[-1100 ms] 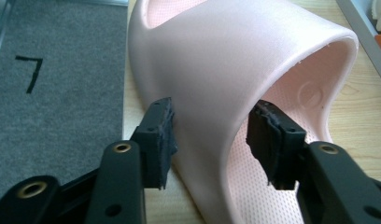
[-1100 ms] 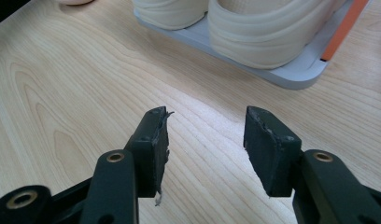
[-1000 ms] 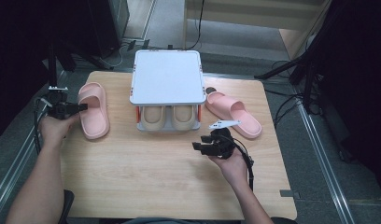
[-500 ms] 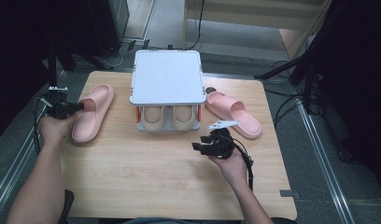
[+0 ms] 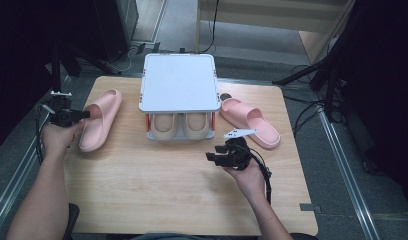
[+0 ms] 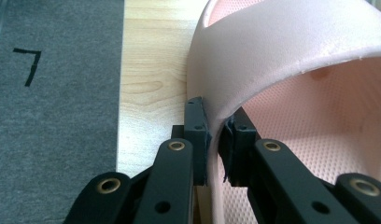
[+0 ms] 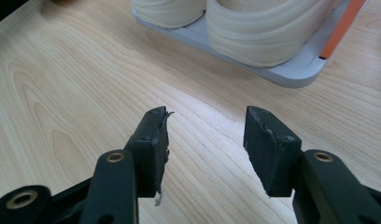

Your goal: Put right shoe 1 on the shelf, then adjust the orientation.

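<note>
A pink slipper (image 5: 99,120) lies at the table's left, its toe pointing away from me. My left gripper (image 5: 84,114) comes at it from the left side. In the left gripper view the jaws (image 6: 216,121) have just been closing, and their pads now press on the edge of the pink slipper's strap (image 6: 291,46). A second pink slipper (image 5: 249,120) lies right of the rack. My right gripper (image 5: 214,156) hovers over bare wood in front of the rack, its jaws (image 7: 205,126) open with nothing between them.
A small shoe rack (image 5: 178,82) with a white top and orange posts stands at the middle back. A pair of cream slippers (image 5: 174,126) sits on its lower grey shelf (image 7: 291,74). The wooden table (image 5: 157,190) ends close to the left slipper; grey floor lies beyond.
The left pink slipper has swung so that its heel now lies further left, near my left hand. My left gripper's jaws have closed on its strap. The right gripper has stayed put.
</note>
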### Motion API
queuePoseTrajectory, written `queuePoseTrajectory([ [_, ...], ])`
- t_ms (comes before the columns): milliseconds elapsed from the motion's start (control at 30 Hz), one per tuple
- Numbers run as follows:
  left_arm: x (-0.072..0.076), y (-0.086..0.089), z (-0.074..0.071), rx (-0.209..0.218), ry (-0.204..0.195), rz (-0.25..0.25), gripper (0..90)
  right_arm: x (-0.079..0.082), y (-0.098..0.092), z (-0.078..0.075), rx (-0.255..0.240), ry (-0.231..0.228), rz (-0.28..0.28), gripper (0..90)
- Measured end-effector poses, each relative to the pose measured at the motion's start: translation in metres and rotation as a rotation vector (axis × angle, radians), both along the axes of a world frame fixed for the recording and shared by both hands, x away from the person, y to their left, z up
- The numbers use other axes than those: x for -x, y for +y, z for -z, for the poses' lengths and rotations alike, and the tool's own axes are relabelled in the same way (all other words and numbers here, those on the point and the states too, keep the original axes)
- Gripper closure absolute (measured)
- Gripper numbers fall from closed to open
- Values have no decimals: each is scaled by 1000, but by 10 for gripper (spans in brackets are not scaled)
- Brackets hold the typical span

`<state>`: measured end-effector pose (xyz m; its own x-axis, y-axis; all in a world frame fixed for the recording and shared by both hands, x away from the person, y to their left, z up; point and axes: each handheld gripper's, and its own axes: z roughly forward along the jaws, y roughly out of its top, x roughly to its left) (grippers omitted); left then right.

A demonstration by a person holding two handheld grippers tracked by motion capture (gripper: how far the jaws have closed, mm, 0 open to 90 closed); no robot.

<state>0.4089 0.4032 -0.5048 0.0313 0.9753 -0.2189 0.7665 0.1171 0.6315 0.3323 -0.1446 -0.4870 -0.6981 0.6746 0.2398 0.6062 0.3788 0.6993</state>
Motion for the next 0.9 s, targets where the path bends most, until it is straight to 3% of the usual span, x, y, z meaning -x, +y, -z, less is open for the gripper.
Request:
queuePoseTrajectory([
  [433,-2,-15,-9,-3,31,11,828,-2,-3,-7,-57,-26,-10,510],
  [533,-5,-19,-14,3,37,20,829,-4,-3,-6,-65,-16,-13,510],
  [633,-10,-24,-23,-18,44,33,827,-5,-2,-7,-67,-16,-18,510],
  [800,-17,-32,-41,-4,27,35,826,-9,2,-9,-76,-14,-28,510],
  [900,-21,-38,-52,-19,24,40,826,-11,4,-9,-80,-13,-33,510],
])
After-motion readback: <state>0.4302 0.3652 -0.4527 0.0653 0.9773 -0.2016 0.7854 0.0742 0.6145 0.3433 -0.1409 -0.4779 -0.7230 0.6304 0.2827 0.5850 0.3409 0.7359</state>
